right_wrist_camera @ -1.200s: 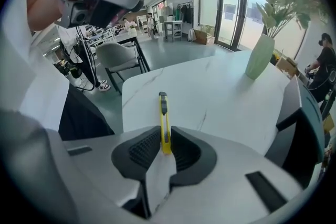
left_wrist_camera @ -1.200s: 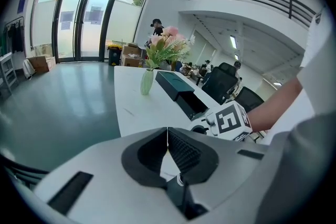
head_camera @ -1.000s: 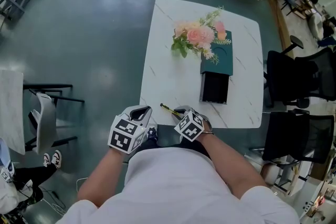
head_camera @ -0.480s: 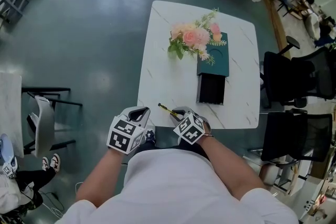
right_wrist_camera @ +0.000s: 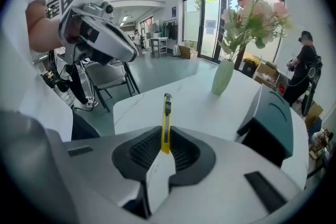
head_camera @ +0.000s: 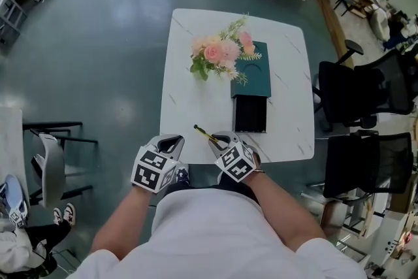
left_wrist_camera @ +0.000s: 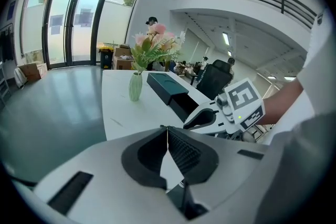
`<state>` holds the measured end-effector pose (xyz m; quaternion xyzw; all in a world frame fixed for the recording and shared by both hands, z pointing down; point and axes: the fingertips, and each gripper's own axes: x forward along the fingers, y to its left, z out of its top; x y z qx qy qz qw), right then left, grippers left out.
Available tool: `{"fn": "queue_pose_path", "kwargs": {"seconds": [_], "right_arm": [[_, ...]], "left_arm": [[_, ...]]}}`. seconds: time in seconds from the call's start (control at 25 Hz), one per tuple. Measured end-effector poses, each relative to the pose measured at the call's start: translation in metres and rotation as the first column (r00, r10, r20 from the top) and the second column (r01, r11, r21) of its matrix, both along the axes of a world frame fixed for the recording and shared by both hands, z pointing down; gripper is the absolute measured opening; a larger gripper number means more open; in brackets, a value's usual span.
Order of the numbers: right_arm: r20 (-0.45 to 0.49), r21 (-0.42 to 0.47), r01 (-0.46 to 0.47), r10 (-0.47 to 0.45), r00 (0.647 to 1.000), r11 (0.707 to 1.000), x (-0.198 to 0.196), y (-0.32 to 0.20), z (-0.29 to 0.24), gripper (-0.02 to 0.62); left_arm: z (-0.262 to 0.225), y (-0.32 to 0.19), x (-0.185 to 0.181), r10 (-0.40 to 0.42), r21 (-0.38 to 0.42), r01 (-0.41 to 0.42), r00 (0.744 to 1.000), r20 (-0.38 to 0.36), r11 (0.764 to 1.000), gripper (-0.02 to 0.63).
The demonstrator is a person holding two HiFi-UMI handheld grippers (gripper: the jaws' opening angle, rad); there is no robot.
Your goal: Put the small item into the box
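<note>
Right gripper view: vase holds flowers beside box.

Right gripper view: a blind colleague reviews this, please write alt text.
The right tongs clamp a yellow utility knife. Beyond lie a white table, a vase of pink flowers and an open dark green box.

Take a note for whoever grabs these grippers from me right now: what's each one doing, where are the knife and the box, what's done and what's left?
Right gripper: shut on the yellow utility knife, held off the table near its front edge.
Left gripper: shut, empty, beside the right one.
Box: dark green, on the table next to the vase of flowers, its black drawer slid out toward you.
Done: knife picked up.
Left: carry it to the open drawer, set it in, release.
</note>
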<state>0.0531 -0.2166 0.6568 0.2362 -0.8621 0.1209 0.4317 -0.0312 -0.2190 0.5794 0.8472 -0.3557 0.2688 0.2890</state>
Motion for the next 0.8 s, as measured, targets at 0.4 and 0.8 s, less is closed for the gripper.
{"fn": "queue_pose_path", "kwargs": {"seconds": [0.4,0.8], "right_arm": [[0.01,0.028,-0.134,0.134,0.991,0.991,0.062,-0.035,-0.012,0.061],[-0.062,0.033,-0.249,0.251,0.966,0.968,0.132,-0.075,-0.004,0.061]], "left_arm": [[-0.004,-0.011,0.036,0.035,0.003,-0.035,0.999,0.007,0.999,0.017],[-0.008,-0.018,0.051,0.02,0.002,-0.02,1.0,0.013,1.0,0.017]]}}
